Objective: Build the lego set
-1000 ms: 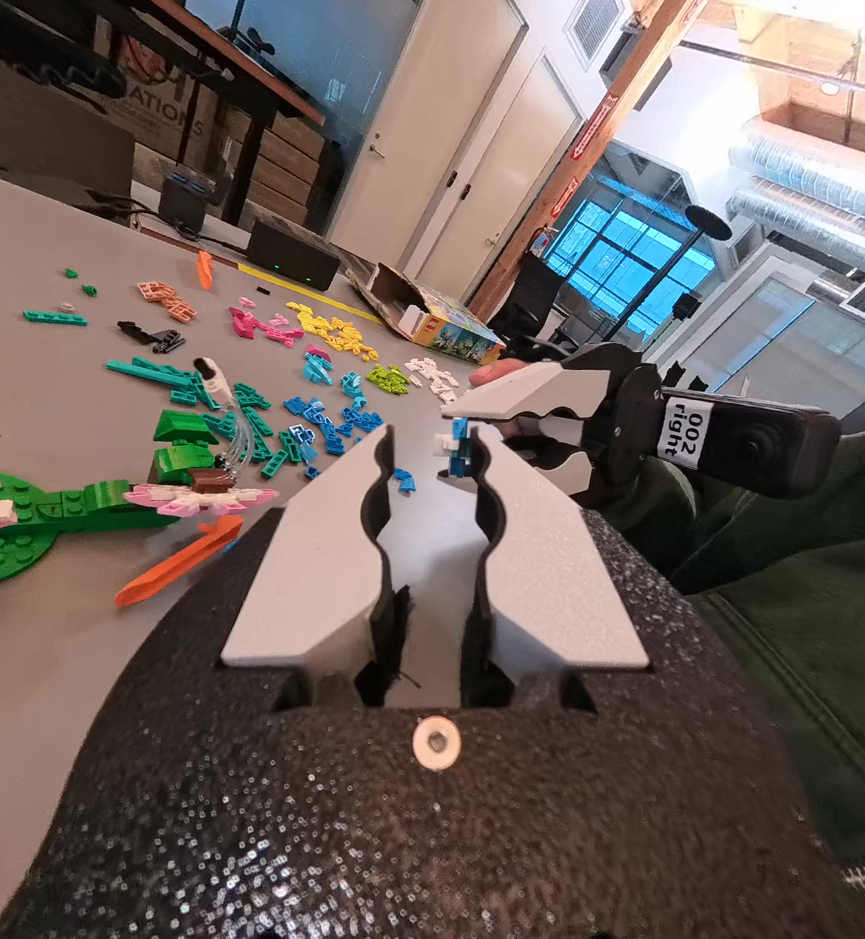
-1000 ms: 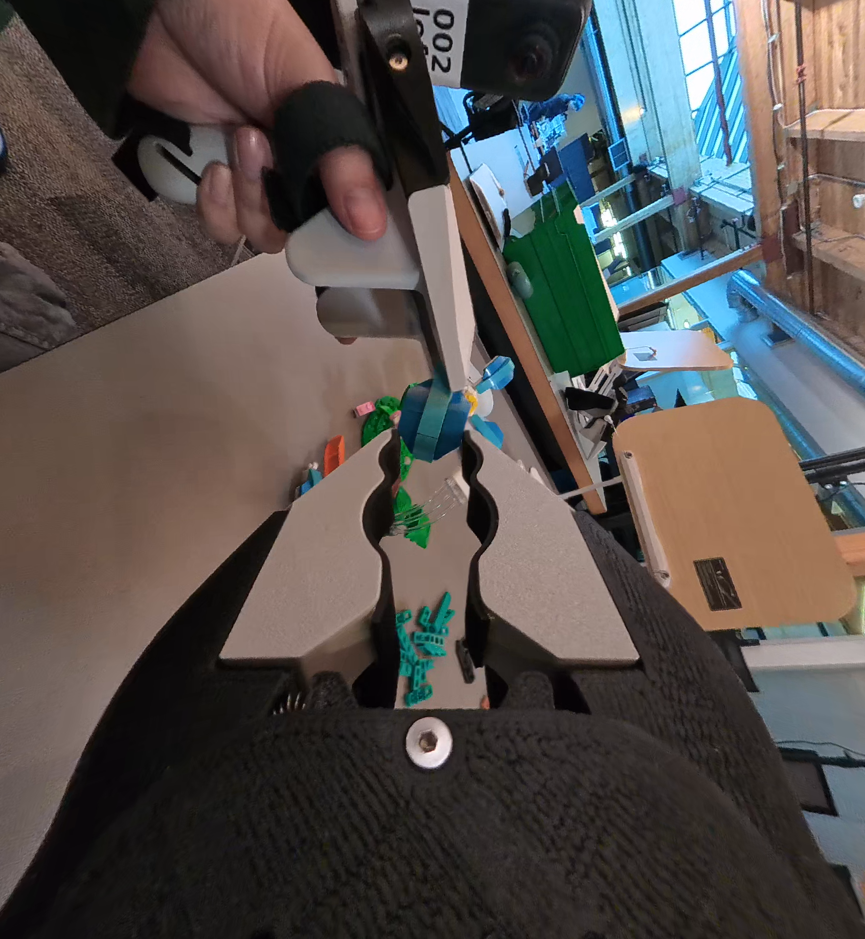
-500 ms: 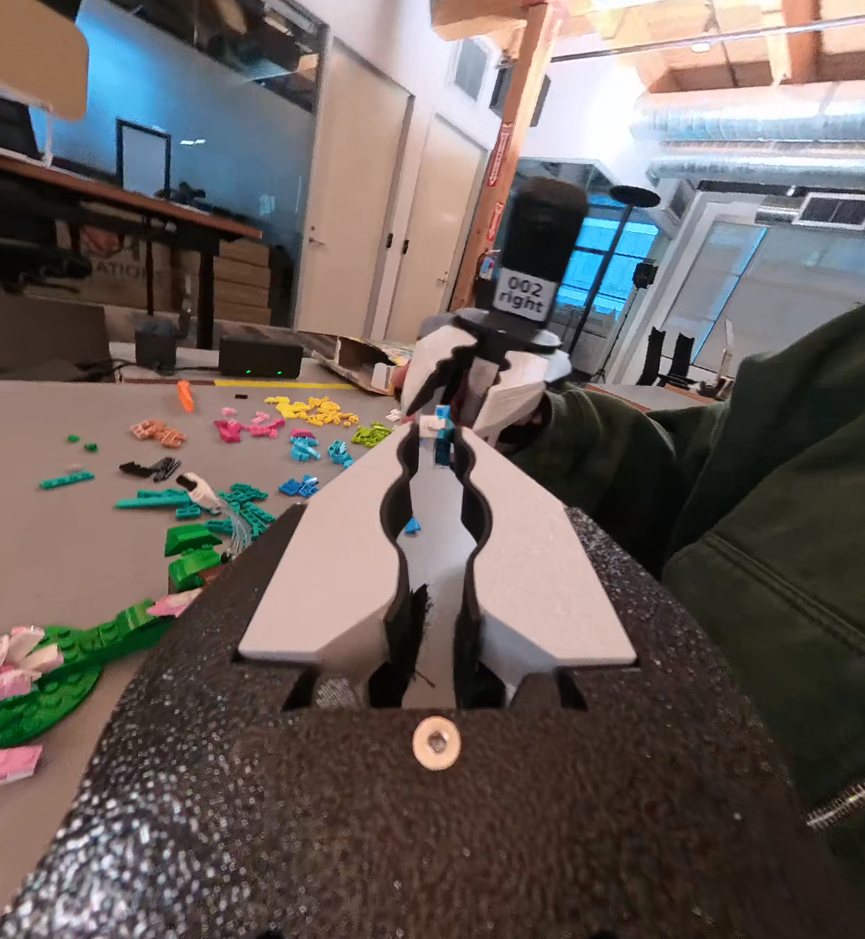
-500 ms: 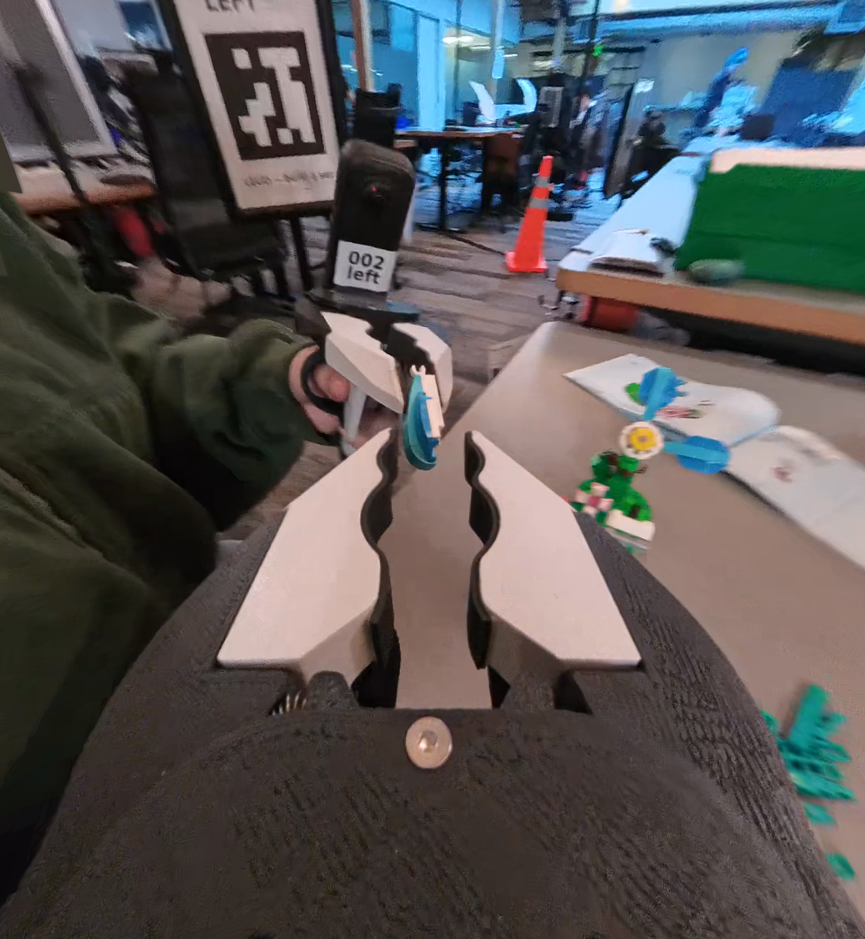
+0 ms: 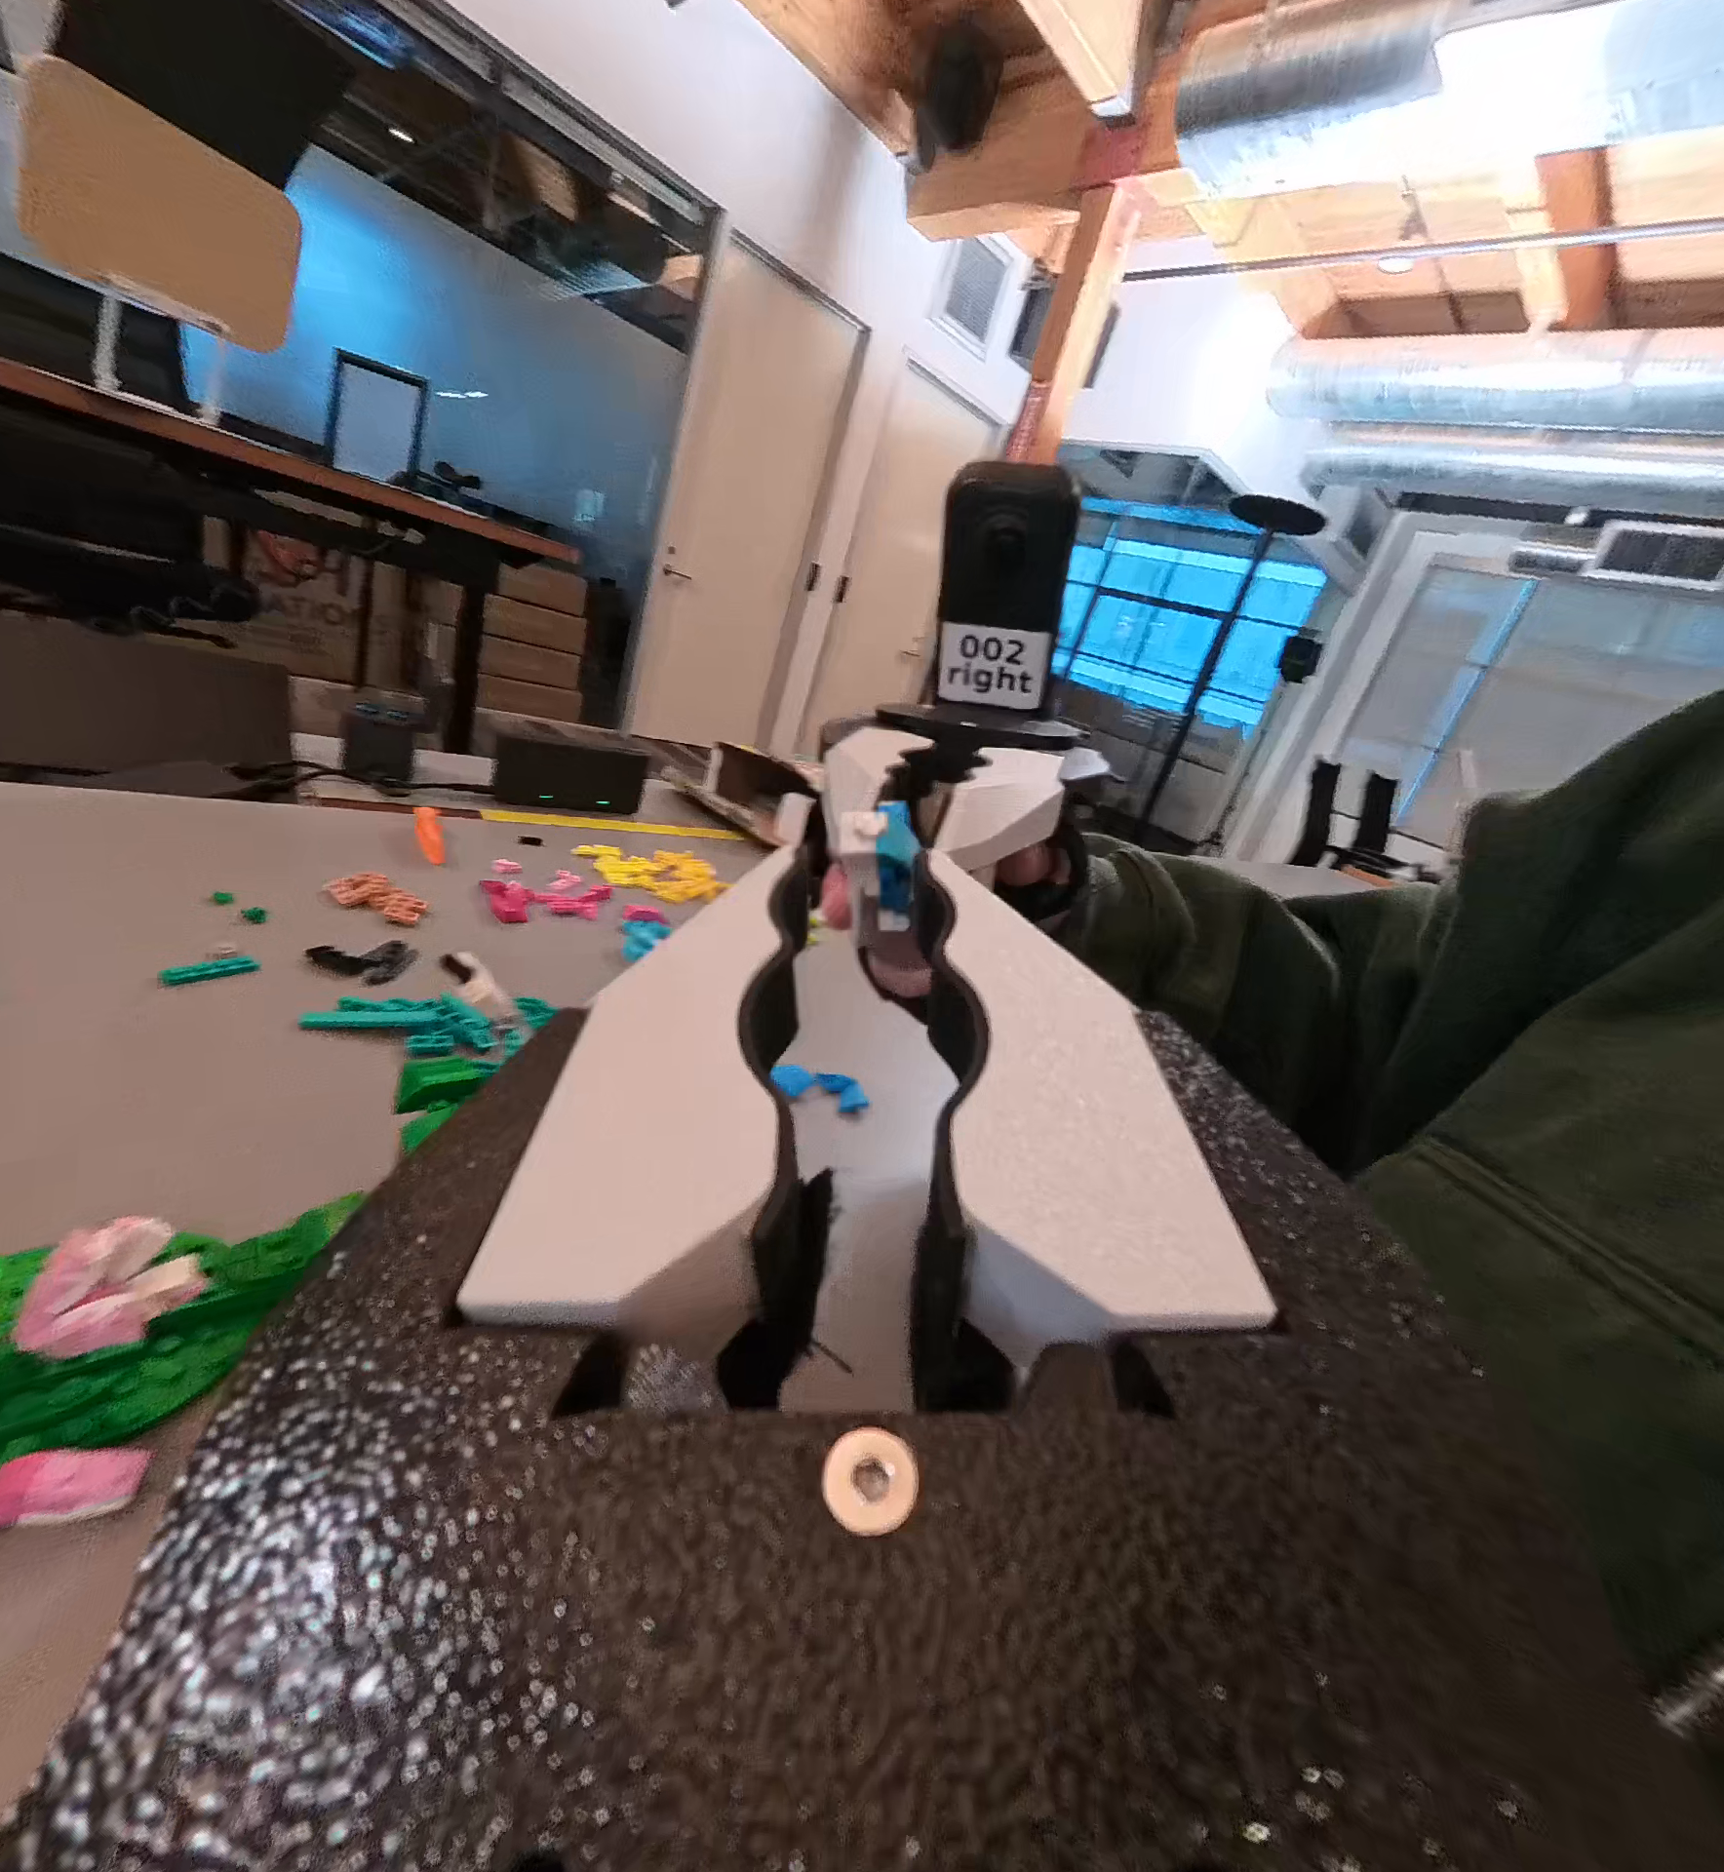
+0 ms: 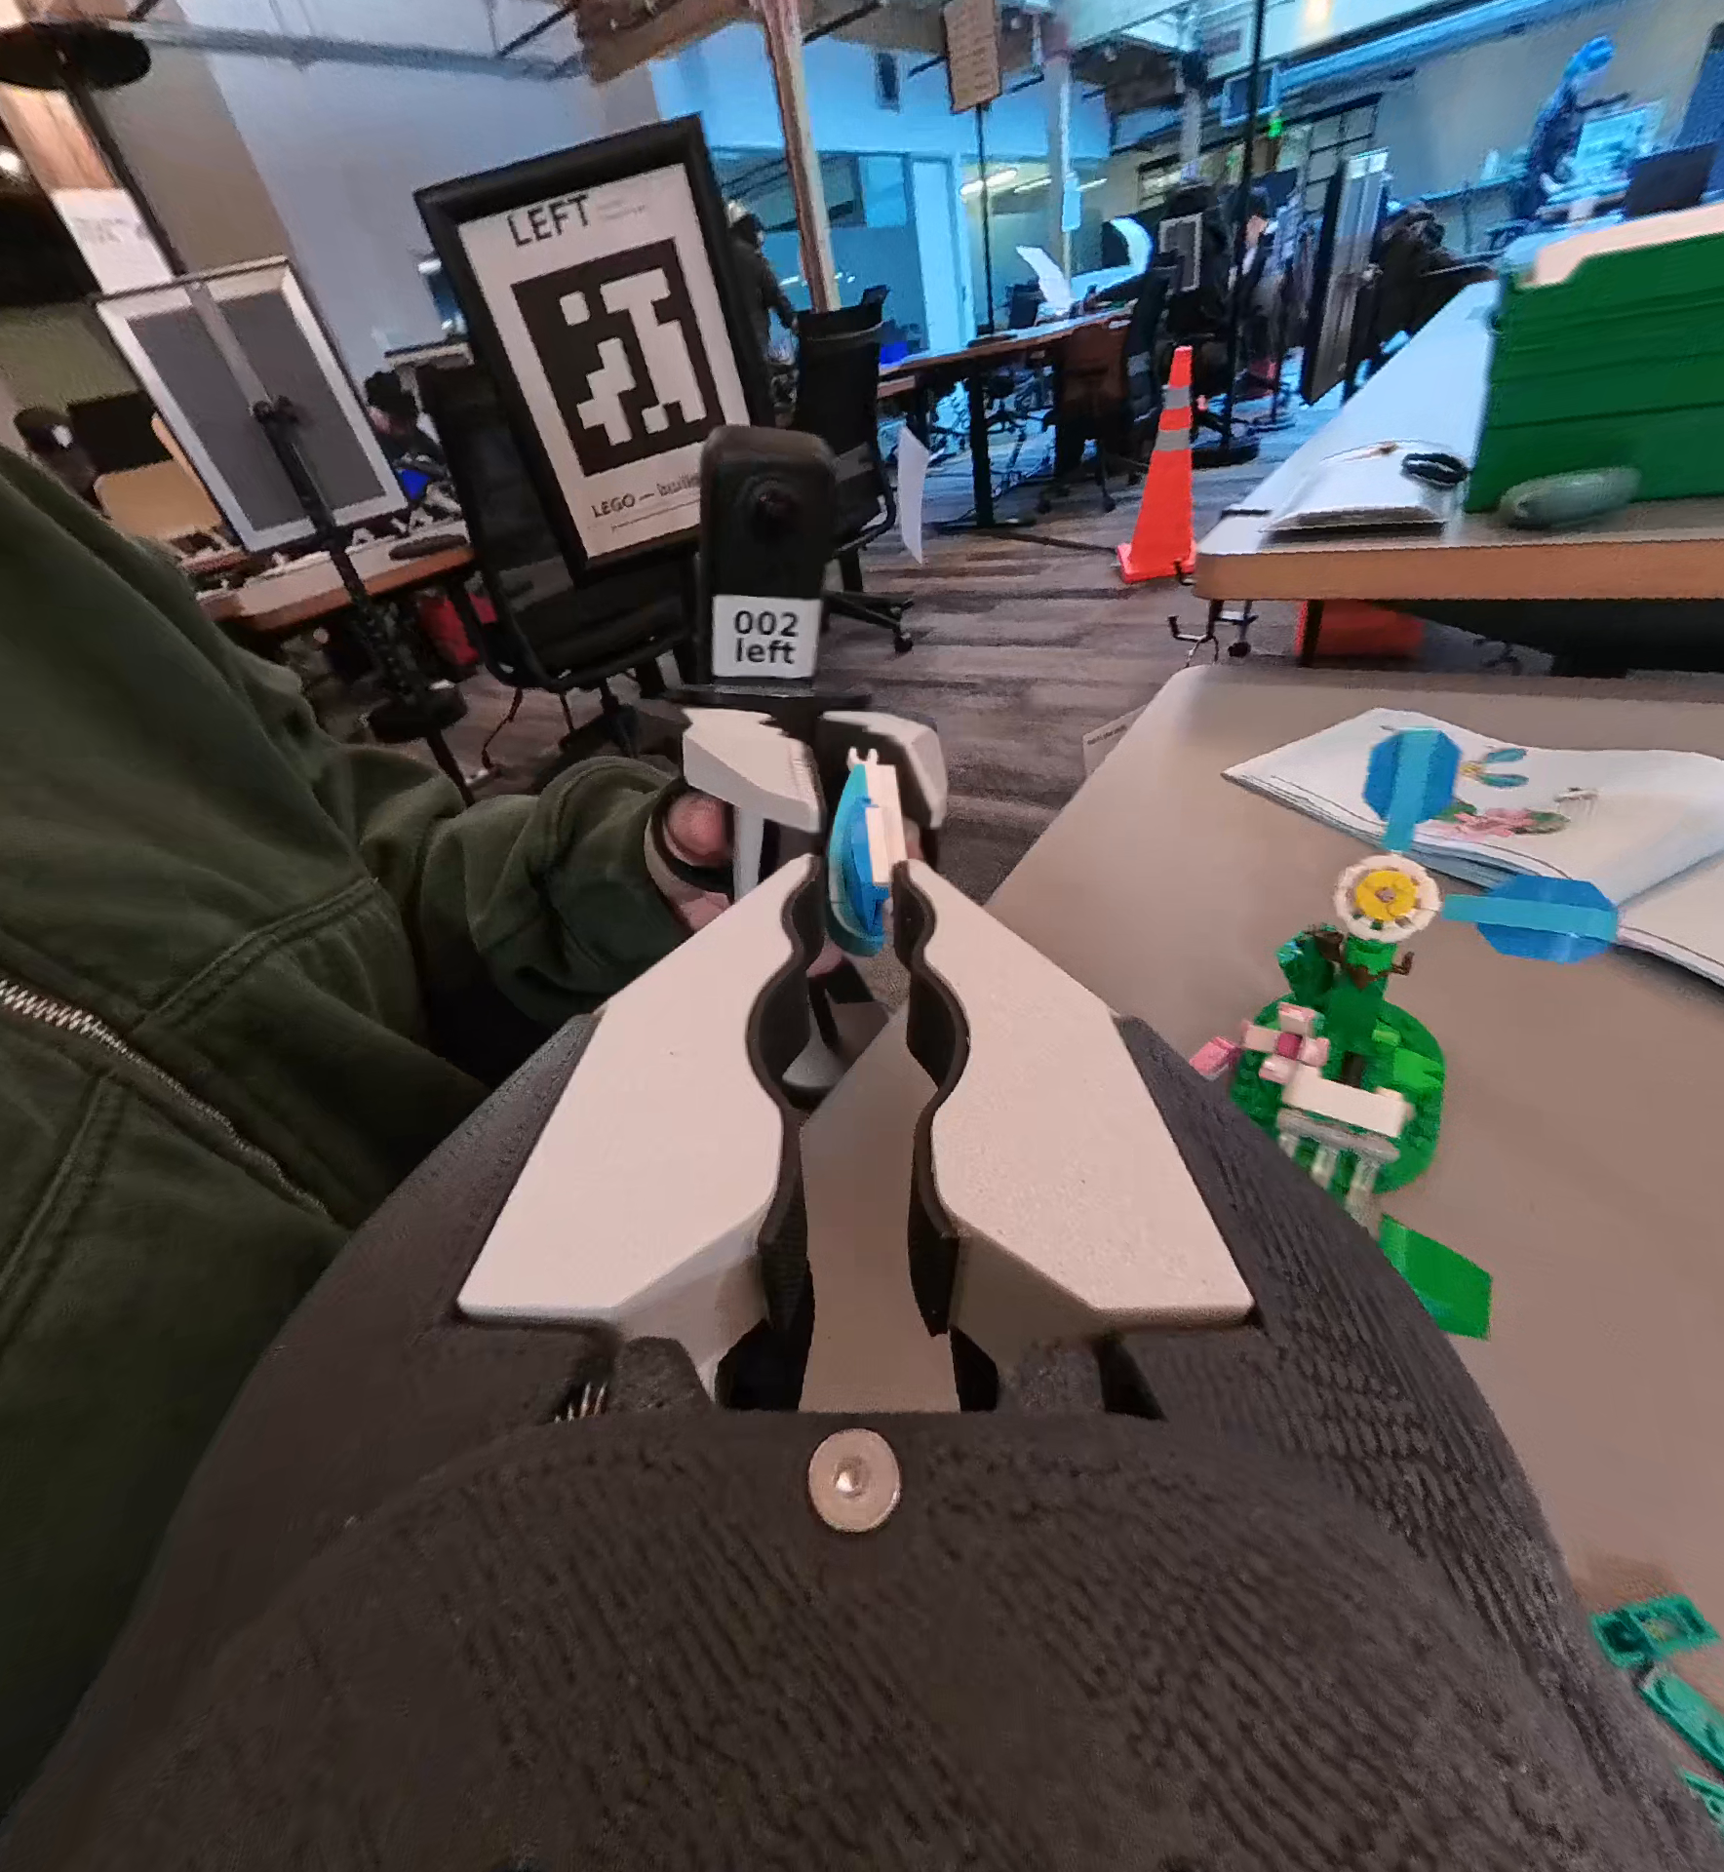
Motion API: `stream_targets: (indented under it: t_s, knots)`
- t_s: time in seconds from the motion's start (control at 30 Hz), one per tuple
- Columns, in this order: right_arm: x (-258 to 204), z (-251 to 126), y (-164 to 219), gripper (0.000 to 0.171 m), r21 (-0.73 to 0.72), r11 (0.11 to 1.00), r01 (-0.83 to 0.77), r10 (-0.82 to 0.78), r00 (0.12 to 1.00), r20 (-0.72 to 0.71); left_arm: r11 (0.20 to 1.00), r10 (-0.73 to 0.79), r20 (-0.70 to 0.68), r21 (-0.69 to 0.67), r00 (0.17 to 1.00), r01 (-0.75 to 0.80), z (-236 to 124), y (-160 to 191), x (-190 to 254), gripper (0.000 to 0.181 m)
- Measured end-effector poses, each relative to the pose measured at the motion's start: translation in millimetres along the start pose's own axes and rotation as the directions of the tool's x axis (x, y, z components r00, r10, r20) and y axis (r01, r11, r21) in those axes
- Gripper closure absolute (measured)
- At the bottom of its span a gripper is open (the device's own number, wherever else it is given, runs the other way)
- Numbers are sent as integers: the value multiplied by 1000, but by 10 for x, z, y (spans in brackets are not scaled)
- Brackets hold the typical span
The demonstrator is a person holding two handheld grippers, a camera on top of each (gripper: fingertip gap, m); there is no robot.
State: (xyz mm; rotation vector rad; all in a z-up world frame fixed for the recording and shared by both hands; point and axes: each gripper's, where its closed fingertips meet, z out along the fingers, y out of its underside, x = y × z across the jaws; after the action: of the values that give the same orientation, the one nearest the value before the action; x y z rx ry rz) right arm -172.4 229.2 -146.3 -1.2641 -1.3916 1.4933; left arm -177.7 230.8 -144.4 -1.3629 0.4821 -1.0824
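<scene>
Both hand-held grippers pinch one blue-white lego piece [image 6: 863,861], tips hiding its joint.

Each gripper, left [image 5: 863,891] and right [image 6: 853,891], has wavy-edged white fingers [image 5: 655,1094] on a textured black body with a silver screw [image 5: 870,1483]; the sleeve [image 6: 493,871] is dark green.
</scene>
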Motion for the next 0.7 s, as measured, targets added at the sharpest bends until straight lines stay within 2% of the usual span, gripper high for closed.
stream_targets:
  t_s: [0.07, 0.13, 0.2, 0.27, 0.33, 0.4, 0.57, 0.7]
  knots:
    - [110, -25, 11, 160, 15, 999, -32, 33, 999, -36, 999, 52, 85, -5, 995, -51, -104, -17, -185, 151]
    - [208, -46, 16, 160, 47, 997, -68, 71, 995, -74, 991, 134, 261, -34, 956, -129, -281, -48, -553, 149]
    - [291, -41, 46, 160, 71, 993, -95, 102, 988, -111, 971, 234, 413, -134, 880, -196, -463, -23, -947, 146]
    - [326, -3, 93, 160, 87, 990, -115, 126, 984, -125, 920, 377, 481, -296, 792, -258, -579, 73, -1291, 143]
    - [347, 52, 137, 160, 101, 985, -140, 153, 979, -132, 851, 488, 467, -441, 737, -284, -600, 206, -1539, 137]
    - [371, 104, 172, 160, 117, 980, -162, 178, 974, -141, 799, 546, 426, -524, 721, -296, -553, 313, -1696, 133]
    - [434, 189, 223, 160, 176, 958, -224, 255, 951, -176, 760, 584, 389, -570, 712, -312, -422, 361, -1937, 139]
    - [441, 208, 249, 160, 196, 947, -253, 289, 941, -179, 738, 587, 333, -595, 738, -319, -354, 433, -2017, 143]
